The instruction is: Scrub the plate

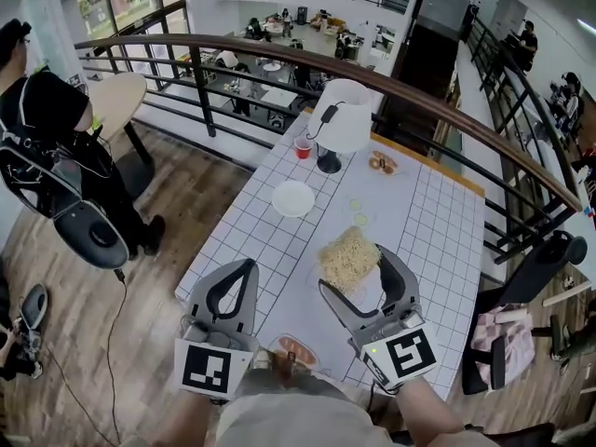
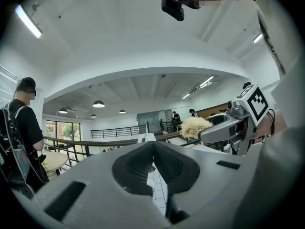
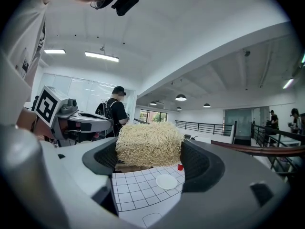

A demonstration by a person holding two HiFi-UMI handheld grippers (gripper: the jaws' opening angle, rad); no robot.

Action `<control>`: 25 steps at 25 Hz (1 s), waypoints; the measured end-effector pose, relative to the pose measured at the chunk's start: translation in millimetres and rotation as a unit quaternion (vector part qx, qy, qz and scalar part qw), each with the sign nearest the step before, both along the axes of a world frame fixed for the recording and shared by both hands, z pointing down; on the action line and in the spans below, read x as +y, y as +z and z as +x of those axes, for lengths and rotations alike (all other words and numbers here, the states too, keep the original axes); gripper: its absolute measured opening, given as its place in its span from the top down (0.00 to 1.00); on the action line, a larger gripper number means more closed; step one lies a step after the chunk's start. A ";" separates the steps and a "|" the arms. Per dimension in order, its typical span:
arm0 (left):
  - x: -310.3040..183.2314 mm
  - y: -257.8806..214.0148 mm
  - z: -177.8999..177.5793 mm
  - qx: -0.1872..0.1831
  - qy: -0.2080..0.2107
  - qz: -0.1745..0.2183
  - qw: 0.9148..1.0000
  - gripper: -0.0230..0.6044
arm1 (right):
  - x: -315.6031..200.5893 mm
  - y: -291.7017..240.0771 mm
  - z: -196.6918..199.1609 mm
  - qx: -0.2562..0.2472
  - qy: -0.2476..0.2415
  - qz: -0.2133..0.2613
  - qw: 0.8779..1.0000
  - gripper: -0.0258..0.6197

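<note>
The white gridded surface (image 1: pixel 438 222) is faced from its near edge, and the step in hand is judged to be the approach, with scrubbing not yet begun. The white plate (image 1: pixel 293 198) lies bare further out, well apart from both tongs. The left tongs (image 1: pixel 240 273) are closed on nothing. The right tongs (image 1: pixel 354 270) are clamped on a straw-coloured fibrous scrub pad (image 1: pixel 348 254), held above the surface. For the next move, the pad must be brought out and lowered flat onto the plate, which will probably need steadying by the left tongs.
</note>
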State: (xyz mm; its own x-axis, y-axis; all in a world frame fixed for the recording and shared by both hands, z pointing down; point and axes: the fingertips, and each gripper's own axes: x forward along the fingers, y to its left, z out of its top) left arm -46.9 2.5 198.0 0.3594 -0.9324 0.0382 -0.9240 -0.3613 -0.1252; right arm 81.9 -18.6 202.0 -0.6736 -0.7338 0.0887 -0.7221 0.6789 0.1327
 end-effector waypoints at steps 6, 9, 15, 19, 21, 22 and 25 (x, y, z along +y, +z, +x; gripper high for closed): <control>-22.7 0.2 -10.1 0.005 0.009 -0.002 1.000 0.95 | -15.1 3.0 -6.5 -0.001 0.024 -0.005 1.000 0.34; -35.6 4.7 -13.6 0.013 0.011 -0.007 1.000 0.94 | -26.0 6.6 -8.9 0.003 0.027 -0.006 1.000 0.34; -78.3 36.5 -27.0 0.050 0.035 -0.044 0.997 0.94 | -58.6 24.3 -15.2 0.007 0.036 -0.018 0.999 0.34; -114.6 61.7 -34.1 0.090 0.050 -0.090 0.991 0.94 | -88.7 46.0 -23.3 0.020 0.034 -0.027 0.999 0.34; -132.3 70.6 -37.9 0.095 0.053 -0.099 0.989 0.94 | -106.0 57.8 -28.4 0.025 0.033 -0.032 0.999 0.34; -141.6 76.3 -39.5 0.096 0.054 -0.104 0.988 0.93 | -115.0 63.5 -31.0 0.027 0.033 -0.035 0.998 0.34; -169.8 99.0 -42.4 0.107 0.059 -0.127 0.984 0.84 | -143.1 80.2 -39.3 0.030 0.033 -0.041 0.998 0.34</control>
